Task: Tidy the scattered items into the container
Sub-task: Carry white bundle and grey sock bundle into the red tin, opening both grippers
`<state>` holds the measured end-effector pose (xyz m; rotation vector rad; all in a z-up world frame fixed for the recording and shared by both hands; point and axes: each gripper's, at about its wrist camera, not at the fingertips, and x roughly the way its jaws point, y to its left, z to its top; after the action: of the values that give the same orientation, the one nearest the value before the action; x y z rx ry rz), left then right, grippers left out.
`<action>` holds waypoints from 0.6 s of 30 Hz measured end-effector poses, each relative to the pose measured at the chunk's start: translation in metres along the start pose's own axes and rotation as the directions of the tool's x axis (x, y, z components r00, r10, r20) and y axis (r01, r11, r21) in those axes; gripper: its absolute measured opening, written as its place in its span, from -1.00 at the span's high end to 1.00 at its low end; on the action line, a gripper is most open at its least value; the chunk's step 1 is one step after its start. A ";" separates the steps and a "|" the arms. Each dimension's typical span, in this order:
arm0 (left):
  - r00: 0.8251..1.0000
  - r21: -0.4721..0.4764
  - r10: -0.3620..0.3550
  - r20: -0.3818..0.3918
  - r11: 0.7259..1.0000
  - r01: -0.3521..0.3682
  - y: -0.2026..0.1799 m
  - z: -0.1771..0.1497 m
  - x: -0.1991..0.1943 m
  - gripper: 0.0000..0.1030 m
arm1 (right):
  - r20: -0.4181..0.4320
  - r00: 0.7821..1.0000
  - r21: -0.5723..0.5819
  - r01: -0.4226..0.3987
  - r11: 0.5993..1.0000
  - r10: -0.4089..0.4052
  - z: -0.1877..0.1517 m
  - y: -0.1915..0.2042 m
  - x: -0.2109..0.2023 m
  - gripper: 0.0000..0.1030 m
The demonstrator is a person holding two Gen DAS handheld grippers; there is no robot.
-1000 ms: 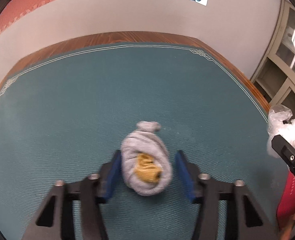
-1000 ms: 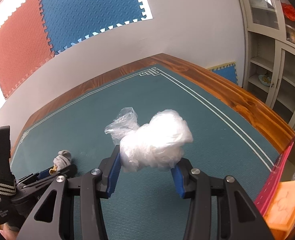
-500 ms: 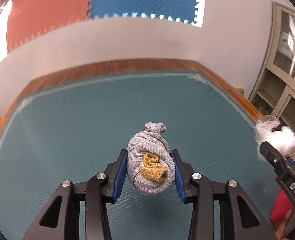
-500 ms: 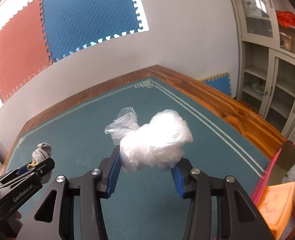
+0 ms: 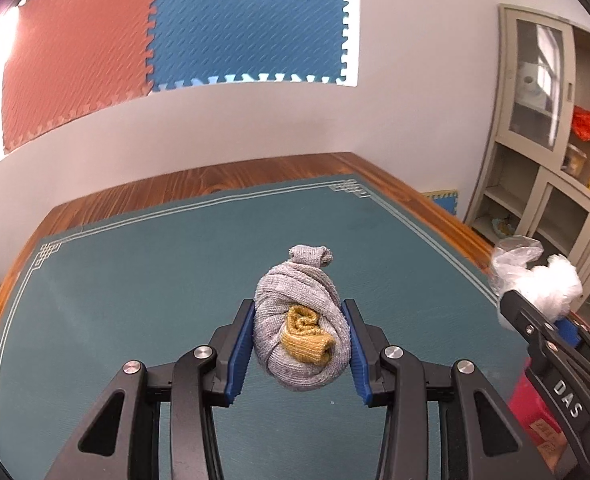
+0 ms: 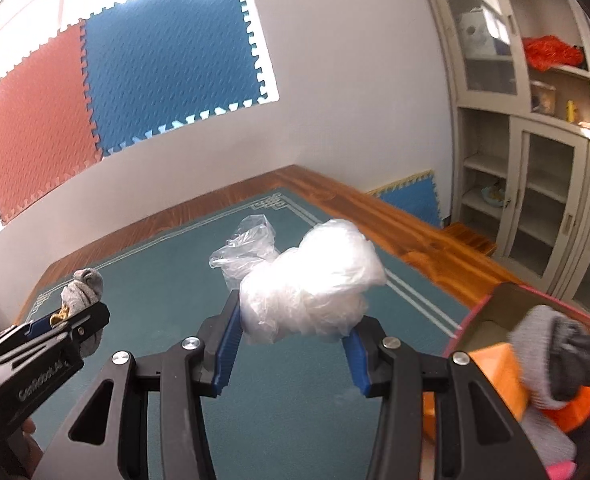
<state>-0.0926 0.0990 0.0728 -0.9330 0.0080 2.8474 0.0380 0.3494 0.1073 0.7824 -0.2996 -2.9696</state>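
The left gripper (image 5: pixel 301 346) pinches a rolled sock (image 5: pixel 301 332) at center frame, clear of the green mat (image 5: pixel 135 280). The right gripper (image 6: pixel 293 344) squeezes a crumpled plastic bag (image 6: pixel 307 292). The box (image 6: pixel 491 304) sits at lower right. With 2 loads converging, the slippery bag could slide free, or the grippers could collide.

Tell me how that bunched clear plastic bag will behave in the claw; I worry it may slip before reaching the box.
The plastic bag is probably very light and squashy: it bulges around the right claw pads. Its glossy film looks slippery, so a slip is possible. A loose tail sticks out behind, so it will likely flop and might snag.
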 end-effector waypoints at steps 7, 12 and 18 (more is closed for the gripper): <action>0.999 0.036 -0.046 0.023 0.998 0.045 -0.016 -0.001 -0.013 0.15 | 0.038 0.999 0.029 0.031 0.999 -0.032 -0.002 -0.024 -0.038 0.02; 0.996 0.056 -0.088 0.021 0.995 0.087 -0.030 -0.004 -0.024 0.15 | 0.061 0.995 0.053 0.072 0.996 -0.075 -0.005 -0.053 -0.070 0.02; 0.991 0.099 -0.130 0.012 0.987 0.129 -0.054 -0.010 -0.032 0.15 | 0.062 0.984 0.106 0.158 0.982 -0.165 -0.013 -0.103 -0.105 0.01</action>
<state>-0.0542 0.1473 0.0856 -0.8542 0.0816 2.7095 0.1356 0.4592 0.1259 0.7464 -0.4121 -3.1612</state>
